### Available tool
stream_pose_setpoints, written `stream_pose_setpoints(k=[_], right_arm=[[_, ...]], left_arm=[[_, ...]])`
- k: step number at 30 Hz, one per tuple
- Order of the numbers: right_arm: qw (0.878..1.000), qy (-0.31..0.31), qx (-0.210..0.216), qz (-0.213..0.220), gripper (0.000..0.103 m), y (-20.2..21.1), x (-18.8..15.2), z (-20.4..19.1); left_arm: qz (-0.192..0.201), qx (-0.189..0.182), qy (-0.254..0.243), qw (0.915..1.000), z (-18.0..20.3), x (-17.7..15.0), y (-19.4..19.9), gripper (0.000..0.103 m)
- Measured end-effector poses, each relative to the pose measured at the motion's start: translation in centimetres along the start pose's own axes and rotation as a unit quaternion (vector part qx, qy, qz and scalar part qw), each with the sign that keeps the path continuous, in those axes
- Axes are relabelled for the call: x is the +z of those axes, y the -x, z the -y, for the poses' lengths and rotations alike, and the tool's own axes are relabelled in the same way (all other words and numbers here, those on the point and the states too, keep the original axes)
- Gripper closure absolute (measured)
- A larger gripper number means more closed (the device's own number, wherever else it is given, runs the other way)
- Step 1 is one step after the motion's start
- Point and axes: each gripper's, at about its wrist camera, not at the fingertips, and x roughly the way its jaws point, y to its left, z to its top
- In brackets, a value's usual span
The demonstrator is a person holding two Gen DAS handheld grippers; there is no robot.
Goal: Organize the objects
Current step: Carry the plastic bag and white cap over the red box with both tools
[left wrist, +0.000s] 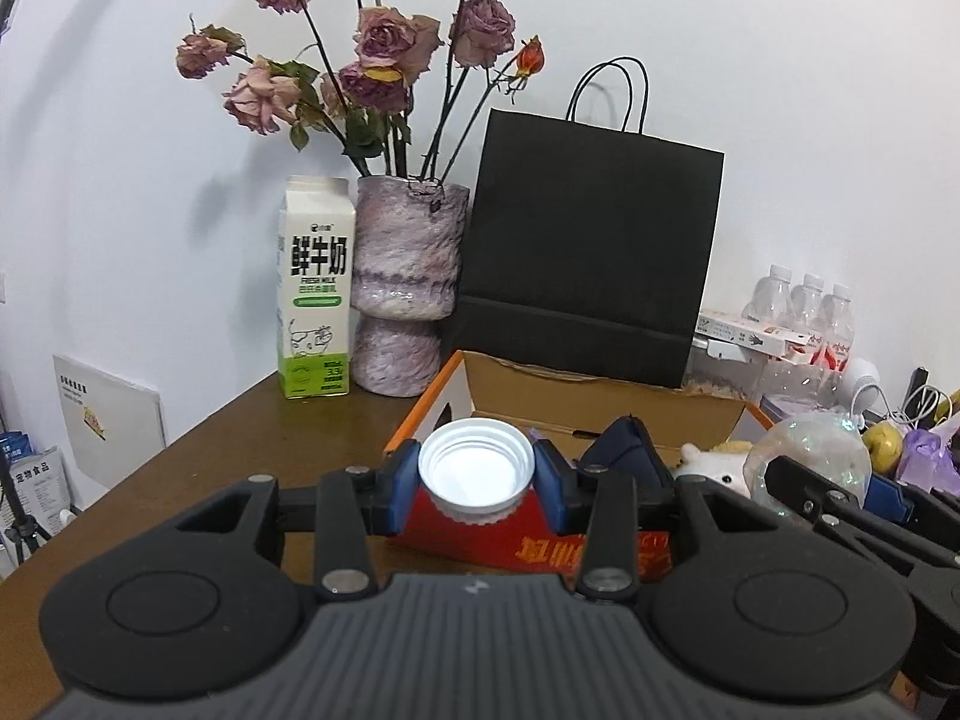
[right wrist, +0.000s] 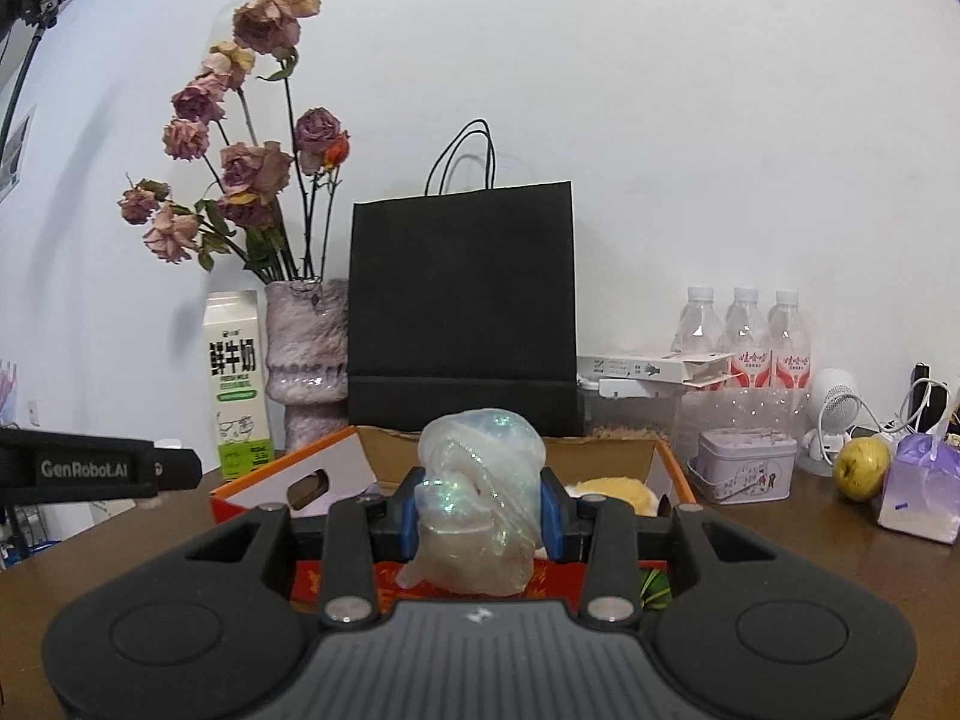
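My left gripper is shut on a white screw cap, open side toward the camera, in front of the open cardboard box. My right gripper is shut on a crumpled, glittery translucent wrap, held just before the same box. In the left wrist view that wrap and the right gripper show at the right, beside a white plush toy and a dark blue pouch in the box. A yellow plush lies in the box.
On the brown table, behind the box, stand a milk carton, a pink vase of dried roses and a black paper bag. Right: water bottles, a lilac tin, a yellow apple, a purple packet, a white fan.
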Motion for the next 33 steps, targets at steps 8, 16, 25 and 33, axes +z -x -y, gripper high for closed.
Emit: stream_pose_setpoints(k=[8,16,25,33], right_arm=[[1.000,0.010,-0.003,0.005,0.067,-2.9,0.3,0.8],[1.000,0.012,-0.004,0.001,0.067,-5.9,0.6,1.7],[1.000,0.007,-0.010,0.000,0.067,-9.2,1.1,2.8],[1.000,0.001,-0.009,-0.006,0.067,-12.1,1.5,3.3]], left_arm=[[0.004,-0.007,0.001,1.0000,1.1,0.8,-3.0,0.062],[0.007,-0.016,0.001,0.9998,1.7,1.7,-6.0,0.062],[0.011,-0.030,-0.003,0.9995,2.7,2.8,-9.6,0.062],[0.011,-0.034,-0.009,0.9993,3.2,3.3,-12.8,0.062]])
